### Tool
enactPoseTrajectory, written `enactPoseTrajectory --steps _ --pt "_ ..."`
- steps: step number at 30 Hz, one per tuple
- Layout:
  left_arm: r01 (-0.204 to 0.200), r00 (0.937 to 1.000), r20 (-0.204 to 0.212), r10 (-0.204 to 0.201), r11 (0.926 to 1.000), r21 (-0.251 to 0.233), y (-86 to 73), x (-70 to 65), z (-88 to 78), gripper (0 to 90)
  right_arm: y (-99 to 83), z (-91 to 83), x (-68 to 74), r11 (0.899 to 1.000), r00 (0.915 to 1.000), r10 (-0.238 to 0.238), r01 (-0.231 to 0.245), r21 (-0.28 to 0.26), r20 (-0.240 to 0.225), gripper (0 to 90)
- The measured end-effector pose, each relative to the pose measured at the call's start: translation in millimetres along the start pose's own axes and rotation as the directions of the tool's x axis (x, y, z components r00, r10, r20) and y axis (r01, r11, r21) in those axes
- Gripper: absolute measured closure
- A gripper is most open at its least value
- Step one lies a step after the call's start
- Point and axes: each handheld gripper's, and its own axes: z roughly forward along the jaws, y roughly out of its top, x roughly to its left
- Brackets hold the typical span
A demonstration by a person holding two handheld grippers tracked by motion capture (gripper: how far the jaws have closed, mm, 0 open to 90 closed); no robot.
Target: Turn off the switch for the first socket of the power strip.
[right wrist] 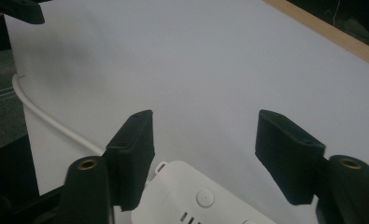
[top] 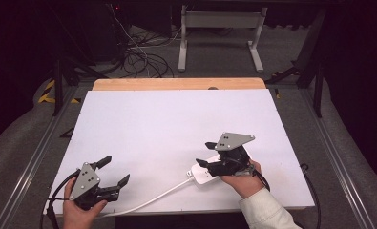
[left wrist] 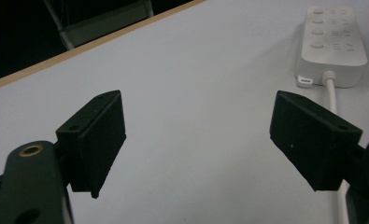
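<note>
A white power strip lies flat on the white surface, near the front edge and toward the person's right side. Its white cable leaves the end of the strip and runs along the surface toward the front left, where it goes over the edge.

The right tongs are held by the right hand directly above the power strip. Their jaws are spread wide and pinch nothing. In the right gripper view the right tongs stand over the near end of the strip, with one round button and some slots visible between the jaws, and the cable curving away to the left.

The left tongs are held by the left hand near the front left corner of the surface, well apart from the power strip. Their jaws are also spread and hold nothing. In the left gripper view the left tongs point across the bare surface, and the power strip lies farther off at the upper right, with its cable coming toward the right jaw.

A wooden strip borders the far edge of the surface. Behind it, black cables lie on the floor beside a white table frame.
</note>
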Motion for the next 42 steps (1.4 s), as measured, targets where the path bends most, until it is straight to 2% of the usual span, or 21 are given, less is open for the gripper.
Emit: enactPoseTrajectory --steps 4,5,7,11,12,20,24,29,32,37,42 --pt "0.0 1.0 0.0 0.0 1.0 -0.002 0.1 0.3 -0.9 18.9 0.0 -4.3 0.1 0.999 1.0 -0.004 0.004 -0.033 0.005 26.7" --pt "-0.001 1.0 0.0 0.001 1.0 -0.002 0.1 0.2 -0.9 18.8 0.0 -7.6 0.1 0.998 1.0 0.0 0.0 -0.057 0.001 22.6" --pt "-0.004 1.0 -0.003 0.004 1.0 -0.003 0.2 0.5 -0.5 18.9 0.1 -9.3 -0.4 0.998 1.0 -0.001 0.001 -0.066 0.0 20.6" --pt "0.0 1.0 -0.002 0.0 1.0 -0.005 0.0 0.9 -0.5 18.9 -0.5 -15.8 -2.5 0.993 1.0 -0.001 0.0 -0.115 -0.007 10.8" --pt "0.005 1.0 0.0 -0.005 1.0 -0.004 -0.2 0.8 -0.7 18.8 -1.4 -18.9 -4.9 0.99 0.9997 0.012 -0.015 -0.14 -0.023 6.5" --pt "0.005 1.0 -0.001 -0.005 1.0 -0.004 -0.3 0.9 -0.9 18.9 -8.7 -31.6 -11.3 0.979 0.9992 0.037 -0.04 -0.197 -0.017 4.6" --pt "0.006 1.0 -0.001 -0.006 1.0 -0.004 -0.3 0.9 -1.1 18.9 -15.7 -40.0 -15.1 0.977 0.9991 0.043 -0.041 -0.211 0.004 4.2" --pt "0.003 1.0 -0.001 -0.003 1.0 -0.004 -0.1 0.8 -1.2 18.9 -28.4 -51.3 -19.5 0.966 0.9975 0.062 -0.051 -0.252 0.036 1.7" --pt "0.002 1.0 -0.001 -0.002 1.0 -0.005 0.1 0.6 -1.2 18.9 -39.7 -58.8 -24.4 0.967 0.9944 0.093 -0.078 -0.244 0.051 0.9" --pt "0.003 1.0 -0.002 -0.003 1.0 -0.005 0.0 0.7 -1.5 18.8 -52.8 -64.1 -29.7 0.966 0.9913 0.119 -0.102 -0.239 0.056 0.8" --pt "0.0 1.0 -0.002 0.0 1.0 -0.006 0.1 0.7 -1.4 18.9 -66.5 -69.3 -31.7 0.966 0.9895 0.117 -0.094 -0.239 0.084 0.9"
